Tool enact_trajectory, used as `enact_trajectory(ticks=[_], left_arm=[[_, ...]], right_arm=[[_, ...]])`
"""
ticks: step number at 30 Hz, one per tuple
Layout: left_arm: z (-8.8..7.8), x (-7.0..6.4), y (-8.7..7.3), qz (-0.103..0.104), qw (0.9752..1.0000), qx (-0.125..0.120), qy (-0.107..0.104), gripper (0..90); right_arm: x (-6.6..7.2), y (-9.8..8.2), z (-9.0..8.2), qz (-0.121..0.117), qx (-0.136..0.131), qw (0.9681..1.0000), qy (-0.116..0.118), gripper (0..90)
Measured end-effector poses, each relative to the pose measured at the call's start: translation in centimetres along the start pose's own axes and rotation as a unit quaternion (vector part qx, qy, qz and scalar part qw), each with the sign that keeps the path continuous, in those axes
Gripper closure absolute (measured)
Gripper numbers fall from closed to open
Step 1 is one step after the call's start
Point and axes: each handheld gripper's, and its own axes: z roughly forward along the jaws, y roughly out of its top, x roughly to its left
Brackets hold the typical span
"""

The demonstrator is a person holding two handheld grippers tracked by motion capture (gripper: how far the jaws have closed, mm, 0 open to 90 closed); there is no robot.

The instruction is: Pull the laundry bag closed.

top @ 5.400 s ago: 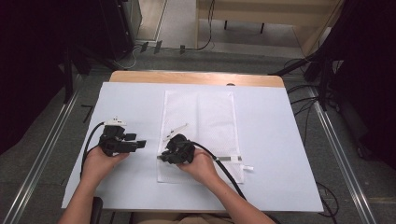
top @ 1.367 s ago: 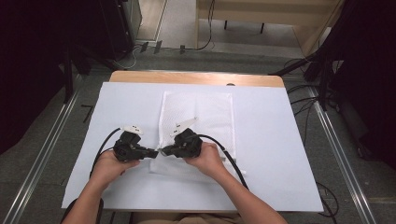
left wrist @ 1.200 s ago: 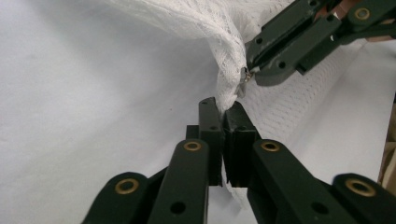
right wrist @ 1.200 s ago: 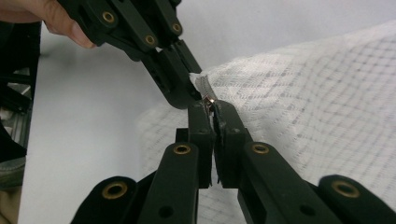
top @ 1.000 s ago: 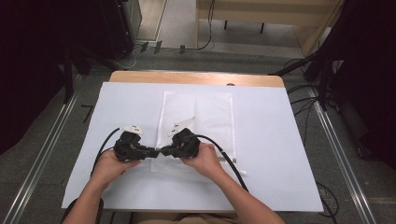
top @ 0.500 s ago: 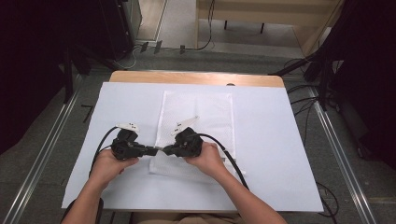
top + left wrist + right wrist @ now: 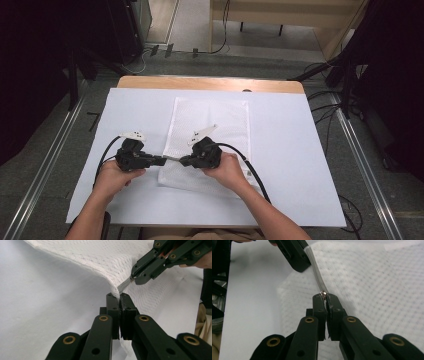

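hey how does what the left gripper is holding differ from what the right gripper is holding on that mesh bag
The left gripper is shut on the corner of the white mesh bag, pinching fabric and the zipper's end; the right gripper is shut on the small metal zipper pull. In the high view, the left gripper sits at the bag's left edge, the right one further over the bag. Both are closed, tips facing, with the zipper stretched between them.

mesh bag [image 7: 212,131]: white open-weave cloth, matt
zipper pull [image 7: 323,293]: shiny metal
bench [image 7: 210,83]: wood edge, matt white cover
claws: matt black plastic
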Motion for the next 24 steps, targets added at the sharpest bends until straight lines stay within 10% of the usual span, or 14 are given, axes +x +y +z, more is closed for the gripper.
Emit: enact_trajectory(ticks=[24], left_arm=[[0.3,-0.6,-0.1,0.028,0.9995,-0.012,-0.003,88.5]], right_arm=[[-0.2,-0.9,-1.5,-0.019,0.003,0.9998,0.003,88.2]])
